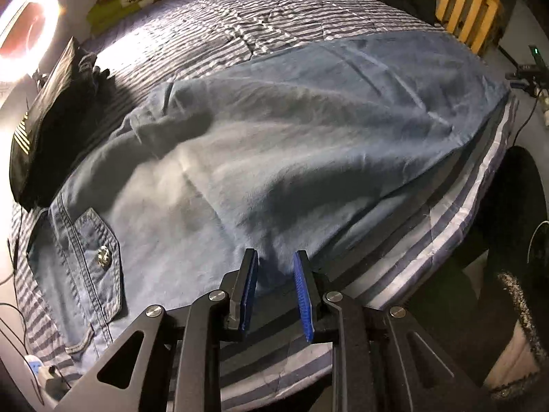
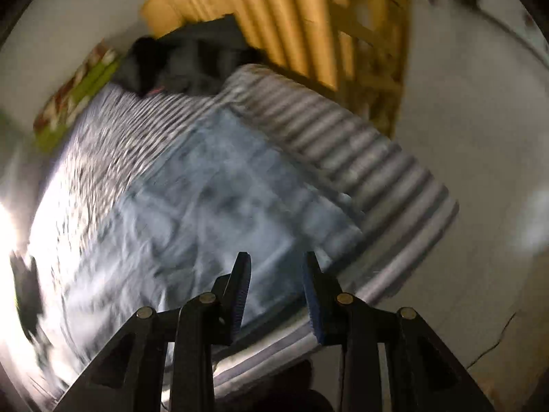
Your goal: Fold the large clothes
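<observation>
Both the left gripper and the right gripper hang a little open and empty over the blue shirt, so a shallow pinch could let it slip.

Ring-light glare; right view perhaps motion-blurred

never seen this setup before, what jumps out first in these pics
A large blue denim shirt lies spread over the striped bedcover, its snap pocket at lower left. A ring light glares at upper left, with wooden slats behind the bed.
</observation>
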`<state>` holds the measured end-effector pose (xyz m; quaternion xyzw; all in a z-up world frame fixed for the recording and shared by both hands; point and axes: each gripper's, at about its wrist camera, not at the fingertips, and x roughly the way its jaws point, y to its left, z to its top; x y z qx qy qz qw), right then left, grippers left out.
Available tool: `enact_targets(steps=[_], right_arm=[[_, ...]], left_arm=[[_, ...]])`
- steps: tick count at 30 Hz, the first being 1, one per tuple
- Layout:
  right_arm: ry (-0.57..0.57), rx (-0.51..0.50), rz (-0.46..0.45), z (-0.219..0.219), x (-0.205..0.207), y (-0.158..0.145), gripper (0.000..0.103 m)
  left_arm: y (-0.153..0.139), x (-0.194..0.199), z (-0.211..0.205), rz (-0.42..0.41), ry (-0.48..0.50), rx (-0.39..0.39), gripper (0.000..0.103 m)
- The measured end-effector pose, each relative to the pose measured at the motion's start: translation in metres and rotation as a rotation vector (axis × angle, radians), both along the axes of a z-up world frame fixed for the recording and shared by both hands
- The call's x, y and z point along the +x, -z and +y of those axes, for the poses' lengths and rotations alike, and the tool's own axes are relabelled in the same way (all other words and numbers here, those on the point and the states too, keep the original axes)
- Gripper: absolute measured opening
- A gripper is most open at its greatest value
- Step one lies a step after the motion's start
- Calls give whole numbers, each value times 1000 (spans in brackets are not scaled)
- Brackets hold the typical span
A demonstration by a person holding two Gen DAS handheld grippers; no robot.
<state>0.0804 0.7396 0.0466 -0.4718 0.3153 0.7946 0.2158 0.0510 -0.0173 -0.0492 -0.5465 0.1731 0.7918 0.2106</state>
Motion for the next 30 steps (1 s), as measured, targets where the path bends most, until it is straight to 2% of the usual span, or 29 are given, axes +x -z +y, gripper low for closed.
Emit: enact_targets(steps=[4, 6, 9, 14, 21, 23, 24, 26, 28, 29, 30], right_arm=[[113, -64, 16, 34, 19, 6, 28], [129, -99, 35, 41, 22, 7, 28], [127, -119, 27, 46, 20, 12, 28], [90, -194, 16, 38, 13, 33, 33], [76, -151, 19, 27, 4, 36, 33], [67, -122, 12, 26, 0, 32, 23], [65, -109, 7, 25, -1, 30, 22], [67, -110, 13, 26, -3, 28, 19], [75, -98, 21, 26, -3, 27, 17], [81, -95, 28, 26, -3, 26, 16], [93, -90, 37, 25, -3, 24, 15]], left_arm=[[-8, -1, -7, 1, 2, 26, 24], [-9, -2, -8, 5, 2, 23, 25], [-4, -3, -9, 6, 0, -24, 41], [-3, 2, -11, 1, 2, -33, 41], [4, 1, 9, 8, 68, -83, 41], [6, -1, 17, 16, 94, -93, 41], [8, -3, 20, 20, 103, -103, 41], [13, -5, 24, 15, 111, -132, 38], [15, -7, 25, 12, 113, -147, 15], [15, -8, 25, 8, 102, -150, 11], [13, -9, 24, 3, 93, -141, 1]])
